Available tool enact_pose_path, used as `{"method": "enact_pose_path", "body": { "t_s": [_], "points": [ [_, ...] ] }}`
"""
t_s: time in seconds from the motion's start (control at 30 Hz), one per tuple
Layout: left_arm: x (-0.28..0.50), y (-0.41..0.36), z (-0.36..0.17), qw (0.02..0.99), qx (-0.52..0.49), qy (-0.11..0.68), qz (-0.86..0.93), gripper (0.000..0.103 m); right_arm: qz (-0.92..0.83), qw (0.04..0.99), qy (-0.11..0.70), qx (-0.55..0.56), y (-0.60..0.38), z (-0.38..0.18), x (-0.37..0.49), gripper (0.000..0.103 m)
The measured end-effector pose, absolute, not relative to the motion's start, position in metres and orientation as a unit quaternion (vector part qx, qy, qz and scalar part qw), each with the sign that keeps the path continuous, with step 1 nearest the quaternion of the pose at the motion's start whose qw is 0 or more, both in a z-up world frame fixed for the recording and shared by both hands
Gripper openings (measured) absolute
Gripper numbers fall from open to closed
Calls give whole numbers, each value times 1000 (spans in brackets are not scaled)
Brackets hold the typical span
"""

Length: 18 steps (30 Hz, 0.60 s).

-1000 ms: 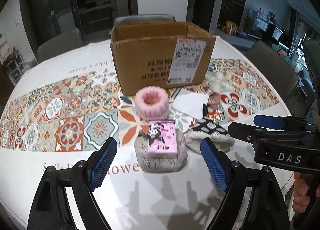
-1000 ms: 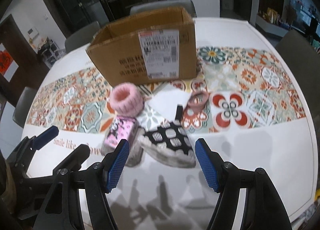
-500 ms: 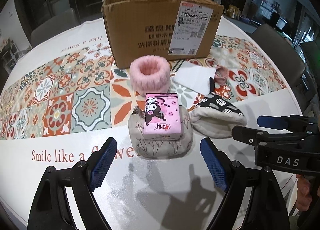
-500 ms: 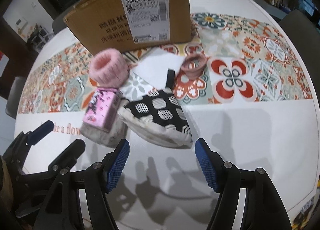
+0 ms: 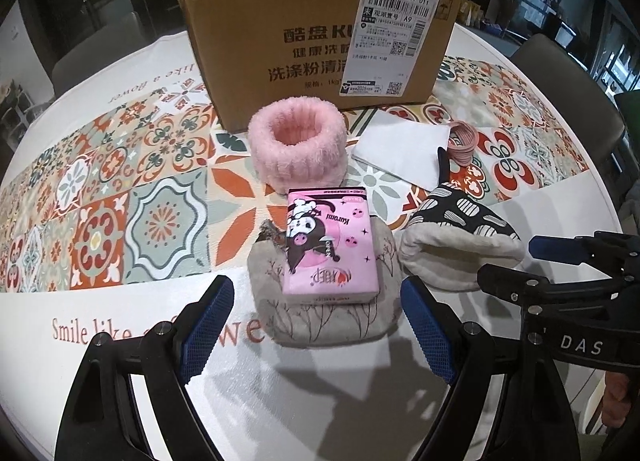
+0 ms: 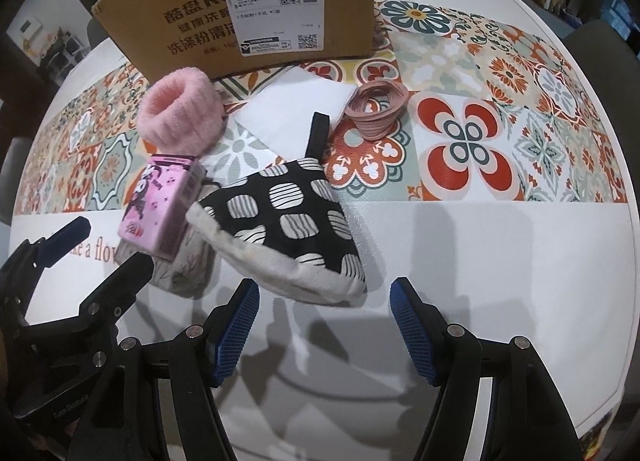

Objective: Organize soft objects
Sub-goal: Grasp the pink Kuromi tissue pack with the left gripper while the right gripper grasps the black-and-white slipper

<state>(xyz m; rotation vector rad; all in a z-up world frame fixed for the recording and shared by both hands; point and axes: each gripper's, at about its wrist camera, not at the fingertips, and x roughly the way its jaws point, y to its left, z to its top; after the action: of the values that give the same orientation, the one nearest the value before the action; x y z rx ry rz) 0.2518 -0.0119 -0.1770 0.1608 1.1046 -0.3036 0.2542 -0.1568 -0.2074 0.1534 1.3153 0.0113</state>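
A pink tissue pack lies on a grey branch-print pouch. My left gripper hangs open just in front of that pouch, nothing between its blue pads. To the right lies a black-and-white spotted mitt with a cream lining. My right gripper is open over the mitt's near edge, apart from it. Behind them sit a fluffy pink band, a white folded cloth and a pink coil of hair ties. A cardboard box stands at the back.
The round table carries a tile-patterned runner across its middle and white cloth at the front. Grey chairs stand around the table's far side. The table edge curves close on the right.
Both grippers have come down and closer to the table. The pouch with the tissue pack and the mitt now look larger and nearer. Both jaws stay equally wide.
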Motion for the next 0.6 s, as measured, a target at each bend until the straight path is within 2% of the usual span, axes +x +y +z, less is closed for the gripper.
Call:
{"method": "enact_pose_path", "body": {
  "t_s": [0.2, 0.27, 0.37, 0.6],
  "points": [
    [262, -17, -187, 834, 77, 527, -143, 85, 4, 787, 614, 64, -159, -214, 259, 68],
    [264, -19, -190, 833, 79, 529, -143, 84, 1, 786, 615, 60, -160, -216, 260, 64],
    [266, -21, -193, 832, 82, 529, -145, 78, -1, 784, 618, 57, -161, -219, 262, 56],
    [268, -22, -198, 830, 77, 532, -151, 52, 0, 786, 615, 62, -165, -219, 263, 35]
  ]
}}
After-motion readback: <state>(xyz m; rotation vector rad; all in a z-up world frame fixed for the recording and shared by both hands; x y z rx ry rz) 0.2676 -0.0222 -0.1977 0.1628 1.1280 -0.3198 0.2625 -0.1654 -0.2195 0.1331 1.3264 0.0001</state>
